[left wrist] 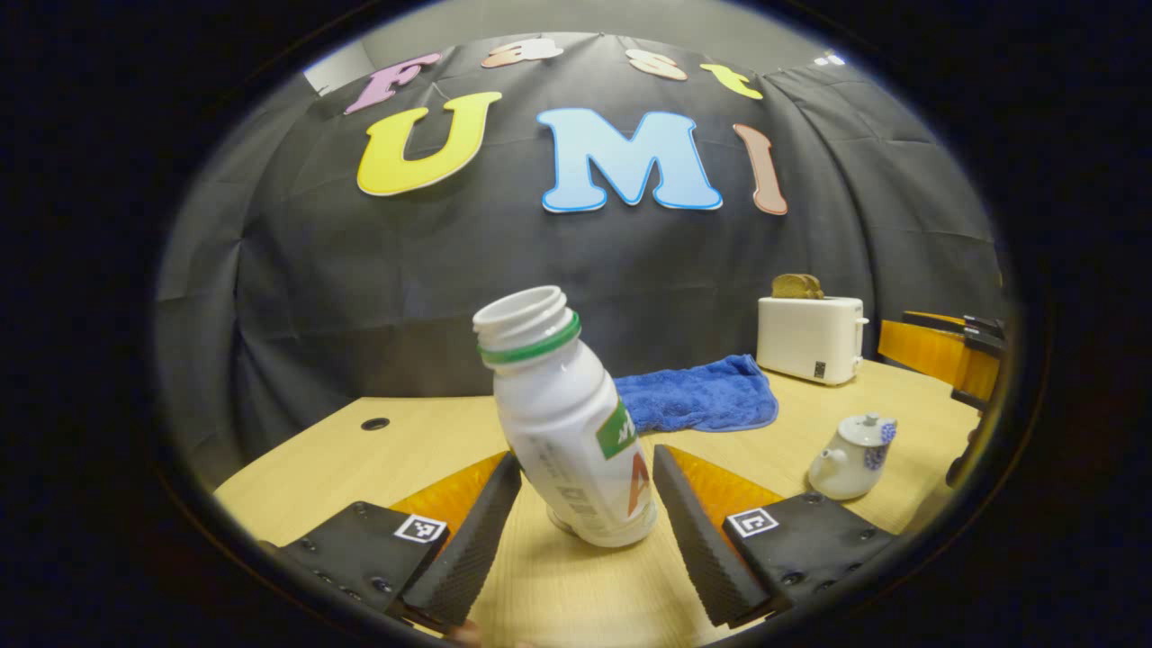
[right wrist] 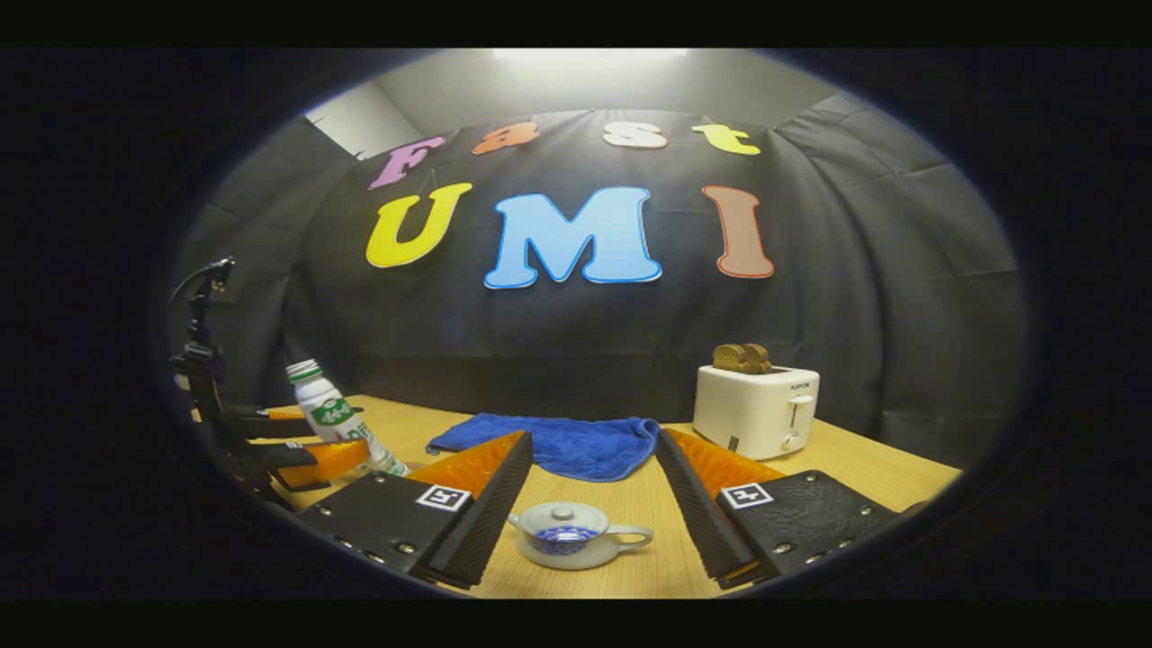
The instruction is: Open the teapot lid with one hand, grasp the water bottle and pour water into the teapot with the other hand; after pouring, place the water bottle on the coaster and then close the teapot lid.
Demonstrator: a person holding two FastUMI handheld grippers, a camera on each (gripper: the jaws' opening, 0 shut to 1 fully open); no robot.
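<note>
A white water bottle [left wrist: 576, 432] with a green neck ring and no cap leans left between the fingers of my left gripper [left wrist: 587, 454]. Both fingers press on its lower sides, with its base just at the table. In the right gripper view the same tilted bottle [right wrist: 328, 414] shows at the far left, held in the left gripper [right wrist: 306, 454]. The small white teapot [right wrist: 567, 535] with blue pattern stands with its lid on, low between the open fingers of my right gripper [right wrist: 594, 438], untouched. In the left gripper view the teapot [left wrist: 850, 459] sits to the right.
A blue towel [right wrist: 558, 445] lies at the back of the wooden table [right wrist: 864, 468]. A white toaster [right wrist: 756, 409] with toast in it stands behind on the right. In the left gripper view the right gripper [left wrist: 945, 351] hangs above the teapot.
</note>
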